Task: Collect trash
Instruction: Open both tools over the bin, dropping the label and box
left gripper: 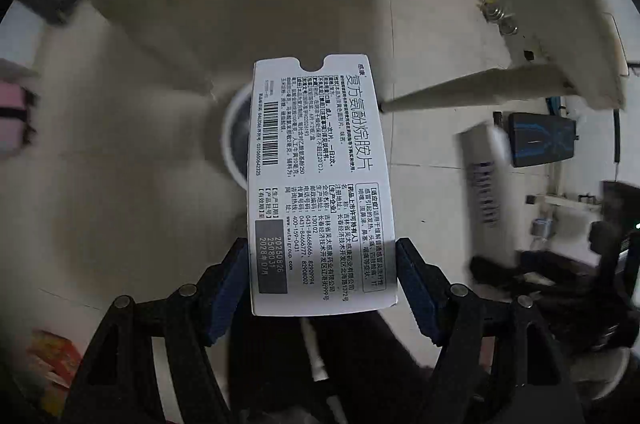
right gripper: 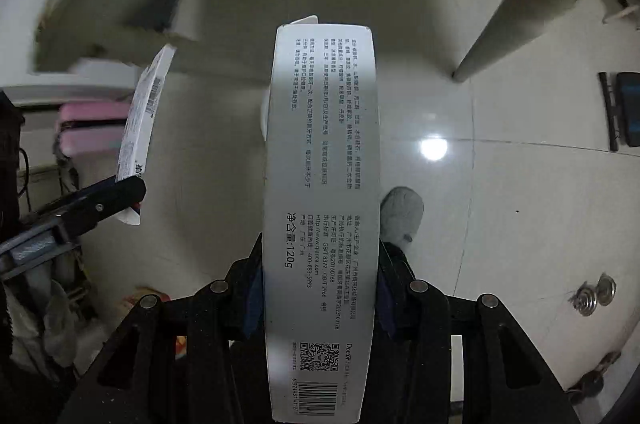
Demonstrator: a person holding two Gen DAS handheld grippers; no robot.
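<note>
My left gripper [left gripper: 320,276] is shut on a flat white medicine box [left gripper: 316,164] with a barcode and black print, held upright above the floor. Behind the box a round white bin [left gripper: 236,140] shows partly. My right gripper [right gripper: 320,284] is shut on a long grey toothpaste box [right gripper: 320,184] with a QR code and barcode near its base. In the right wrist view the left gripper [right gripper: 120,196] and its medicine box [right gripper: 140,120] appear at the left, apart from the toothpaste box.
Pale glossy floor tiles [right gripper: 500,204] lie below. A table leg [right gripper: 508,24] slants at upper right. Pink items [right gripper: 92,128] and cluttered cables sit at the left. A dark blue-marked device [left gripper: 540,138] and black gear lie at the right. A grey-socked foot [right gripper: 402,212] shows.
</note>
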